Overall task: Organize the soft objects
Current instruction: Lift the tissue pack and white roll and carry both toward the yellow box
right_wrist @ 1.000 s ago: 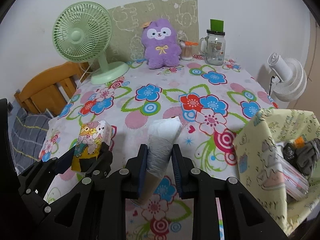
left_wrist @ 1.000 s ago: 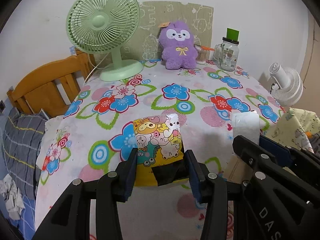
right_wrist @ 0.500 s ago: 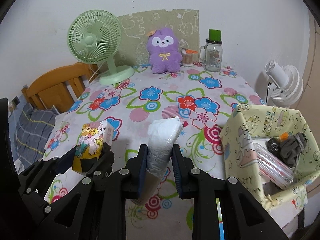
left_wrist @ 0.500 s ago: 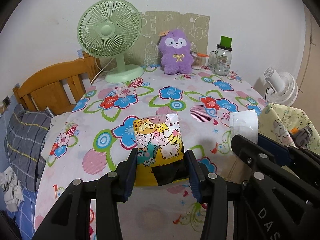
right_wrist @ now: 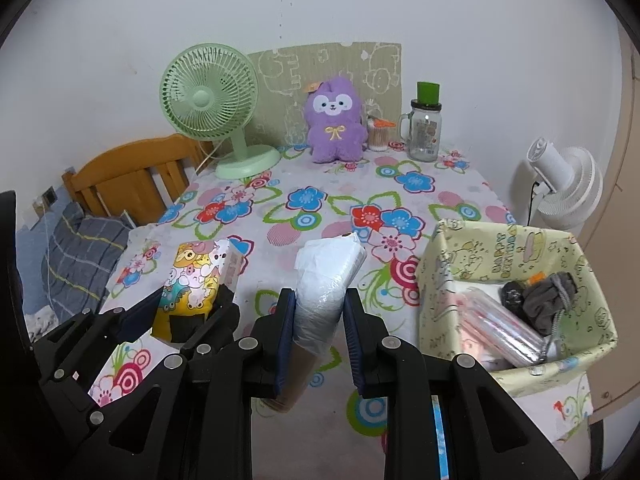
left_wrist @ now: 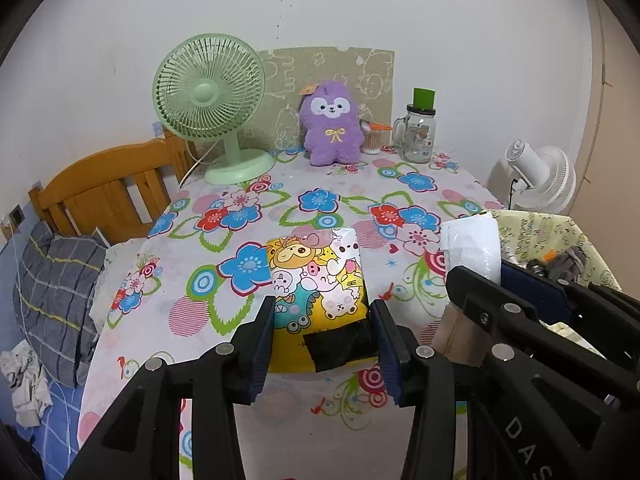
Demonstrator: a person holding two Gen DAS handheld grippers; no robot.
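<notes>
**Both grippers loaded above the table**

Left gripper (left_wrist: 323, 336) clamps the yellow cartoon pack (left_wrist: 318, 280); right gripper (right_wrist: 319, 332) clamps the white plastic-wrapped pack (right_wrist: 326, 276). Both are held above the floral table (right_wrist: 320, 208). The fabric basket (right_wrist: 460, 248) sits at its right edge, the purple plush (right_wrist: 335, 120) at its far edge.

We see the cartoon-printed pack (left_wrist: 318, 280), yellow with small animal faces and a black patch at its near end, clamped between the left gripper's (left_wrist: 323, 332) pads above the table. We also see the white plastic-wrapped pack (right_wrist: 326, 280), narrow and tilted away, clamped in the right gripper (right_wrist: 319, 326). To its right stands the pale yellow fabric bin (right_wrist: 452, 256), open-topped, holding a clear-wrapped pack (right_wrist: 502, 328) and a grey pouch (right_wrist: 550, 296).
</notes>
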